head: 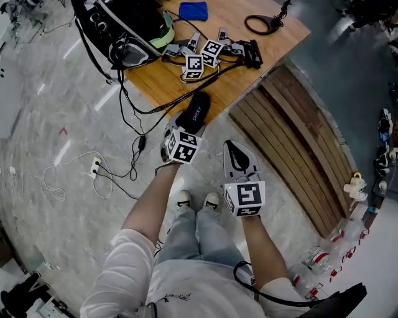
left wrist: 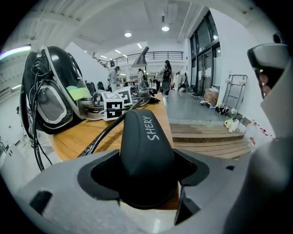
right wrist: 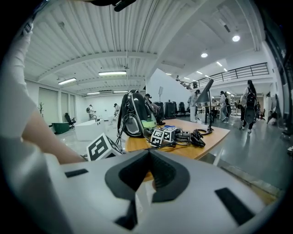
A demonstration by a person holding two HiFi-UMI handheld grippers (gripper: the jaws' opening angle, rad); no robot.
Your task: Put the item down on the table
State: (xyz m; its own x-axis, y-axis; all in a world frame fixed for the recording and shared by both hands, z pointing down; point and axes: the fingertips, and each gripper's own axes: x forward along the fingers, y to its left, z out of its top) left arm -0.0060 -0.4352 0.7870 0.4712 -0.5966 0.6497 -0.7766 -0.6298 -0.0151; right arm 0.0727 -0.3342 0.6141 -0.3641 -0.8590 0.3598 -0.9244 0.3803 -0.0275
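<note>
A black oblong case point(head: 197, 109) printed "SHERY" is clamped in my left gripper point(head: 186, 128). It hangs at the near edge of the wooden table point(head: 155, 81), its far end over the tabletop. In the left gripper view the case point(left wrist: 146, 146) fills the gap between both jaws, with the table point(left wrist: 73, 137) just beyond it. My right gripper point(head: 234, 148) hangs over the floor to the right, short of the table. Its jaws are shut point(right wrist: 147, 154) with nothing between them.
On the table stand a black backpack point(head: 124, 25), spare grippers with marker cubes point(head: 202, 59), a blue cloth point(head: 193, 10), a black loop point(head: 261, 25) and cables running off the edge. Slatted wooden steps point(head: 298, 149) lie right of it. A power strip point(head: 95, 166) lies on the floor.
</note>
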